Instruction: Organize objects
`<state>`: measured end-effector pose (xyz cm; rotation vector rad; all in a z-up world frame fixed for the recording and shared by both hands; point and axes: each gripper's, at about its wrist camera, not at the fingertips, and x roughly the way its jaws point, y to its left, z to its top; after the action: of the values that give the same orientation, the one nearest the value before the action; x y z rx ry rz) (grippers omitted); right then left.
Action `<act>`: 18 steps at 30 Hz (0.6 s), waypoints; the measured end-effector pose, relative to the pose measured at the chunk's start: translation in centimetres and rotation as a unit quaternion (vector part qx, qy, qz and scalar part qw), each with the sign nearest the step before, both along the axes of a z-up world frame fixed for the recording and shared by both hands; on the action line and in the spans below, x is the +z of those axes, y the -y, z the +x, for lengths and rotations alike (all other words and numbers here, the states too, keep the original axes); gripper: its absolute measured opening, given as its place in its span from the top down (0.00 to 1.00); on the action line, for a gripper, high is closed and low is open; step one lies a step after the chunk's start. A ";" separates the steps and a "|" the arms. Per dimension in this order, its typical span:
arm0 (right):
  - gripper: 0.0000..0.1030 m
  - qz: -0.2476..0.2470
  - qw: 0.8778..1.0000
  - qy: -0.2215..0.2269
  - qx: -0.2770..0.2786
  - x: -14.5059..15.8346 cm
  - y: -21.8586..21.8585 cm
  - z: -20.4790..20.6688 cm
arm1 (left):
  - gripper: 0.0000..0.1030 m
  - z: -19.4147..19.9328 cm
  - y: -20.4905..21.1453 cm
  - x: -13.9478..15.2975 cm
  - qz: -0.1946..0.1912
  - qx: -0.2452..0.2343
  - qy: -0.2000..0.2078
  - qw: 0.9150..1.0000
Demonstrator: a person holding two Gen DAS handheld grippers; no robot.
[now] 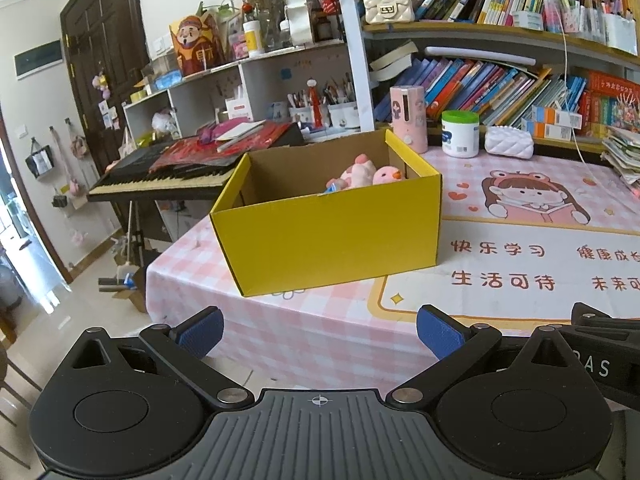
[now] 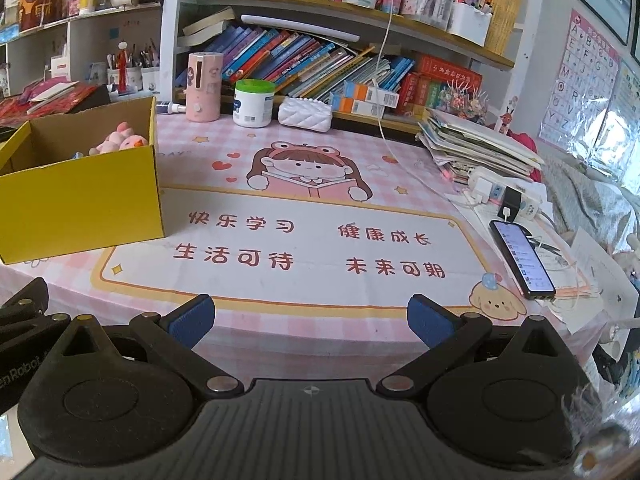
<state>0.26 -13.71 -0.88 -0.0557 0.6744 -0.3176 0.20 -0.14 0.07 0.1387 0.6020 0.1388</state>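
Note:
A yellow cardboard box point(image 1: 328, 236) stands open on the pink table mat; it also shows at the left of the right wrist view point(image 2: 80, 204). Inside lie pink plush toys point(image 1: 362, 172), also seen over the box rim in the right wrist view point(image 2: 120, 140), and a small blue item, mostly hidden. My left gripper point(image 1: 320, 332) is open and empty, near the table's front edge, short of the box. My right gripper point(image 2: 310, 320) is open and empty over the mat's front edge, to the right of the box.
A pink cylinder point(image 2: 204, 86), a green-lidded white jar point(image 2: 253, 104) and a white quilted pouch point(image 2: 305, 114) stand at the back by the bookshelf. A phone point(image 2: 522, 260), power strip point(image 2: 504, 196) and paper stack point(image 2: 476, 144) lie at right. A keyboard piano point(image 1: 160, 176) stands left.

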 end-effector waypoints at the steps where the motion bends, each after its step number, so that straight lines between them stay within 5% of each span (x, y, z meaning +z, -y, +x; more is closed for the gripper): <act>1: 0.00 0.000 1.000 -0.001 0.000 0.0 0.0 0.0 | 0.00 0.0 0.0 0.0 0.001 0.000 -0.001 1.000; 18: 0.00 0.001 1.000 -0.005 -0.002 -0.4 0.1 0.2 | 0.00 0.2 -0.1 -0.2 -0.003 -0.004 -0.004 1.000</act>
<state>0.49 -13.86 -1.25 -0.0531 0.6845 -0.3209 0.45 -0.06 -0.09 0.1359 0.6097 0.1278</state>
